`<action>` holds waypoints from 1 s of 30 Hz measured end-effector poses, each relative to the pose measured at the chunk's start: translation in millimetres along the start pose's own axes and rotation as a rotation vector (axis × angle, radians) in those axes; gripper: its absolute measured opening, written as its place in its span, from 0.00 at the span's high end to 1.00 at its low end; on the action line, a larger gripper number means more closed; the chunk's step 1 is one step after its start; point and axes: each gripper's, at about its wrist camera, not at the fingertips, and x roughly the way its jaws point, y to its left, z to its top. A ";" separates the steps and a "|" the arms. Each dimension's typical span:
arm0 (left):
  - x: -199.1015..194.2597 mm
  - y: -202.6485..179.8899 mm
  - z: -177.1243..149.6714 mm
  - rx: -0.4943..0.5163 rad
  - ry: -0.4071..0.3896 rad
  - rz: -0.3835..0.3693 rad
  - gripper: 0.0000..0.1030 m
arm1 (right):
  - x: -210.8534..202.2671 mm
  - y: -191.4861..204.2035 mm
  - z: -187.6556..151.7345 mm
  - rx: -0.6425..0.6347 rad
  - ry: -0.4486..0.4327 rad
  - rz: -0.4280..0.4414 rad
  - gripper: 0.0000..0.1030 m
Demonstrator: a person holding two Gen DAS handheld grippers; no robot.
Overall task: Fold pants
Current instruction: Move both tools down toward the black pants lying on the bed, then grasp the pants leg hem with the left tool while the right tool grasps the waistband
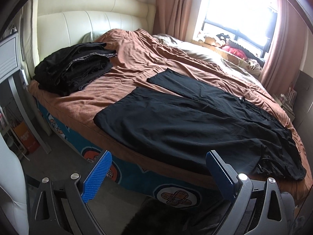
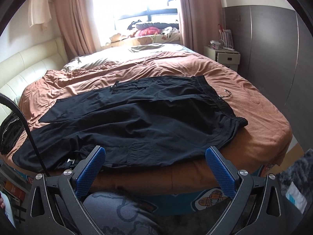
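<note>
Black cargo pants (image 1: 195, 121) lie spread flat, unfolded, mid-frame on the rumpled brown bedspread (image 1: 137, 58). Left gripper (image 1: 158, 160) and right gripper (image 2: 155, 156) sit at bottom of frame, jaws spread wide, holding nothing. Stack of folded black garments (image 1: 74, 68) upper left in the left view.

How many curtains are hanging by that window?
2: one curtain hangs left of the window, by the headboard, and the other curtain hangs to its right, near the nightstand. More fabric beyond the frame may be hidden.
</note>
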 end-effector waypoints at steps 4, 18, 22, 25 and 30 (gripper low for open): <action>17.3 9.5 1.6 -0.039 0.010 -0.029 0.12 | 10.6 -12.3 2.2 0.045 0.022 -0.029 0.00; 93.9 51.2 -3.5 -0.250 0.122 -0.101 0.35 | 51.7 -63.9 7.1 0.190 0.088 -0.093 0.11; 105.5 66.0 -4.2 -0.311 0.136 -0.068 0.41 | 64.7 -74.5 8.5 0.219 0.105 -0.106 0.11; 115.4 74.7 -5.2 -0.329 0.141 -0.045 0.46 | 72.7 -79.3 8.0 0.224 0.115 -0.119 0.11; 126.5 87.6 -5.3 -0.378 0.136 -0.045 0.51 | 88.1 -92.3 8.3 0.249 0.124 -0.128 0.12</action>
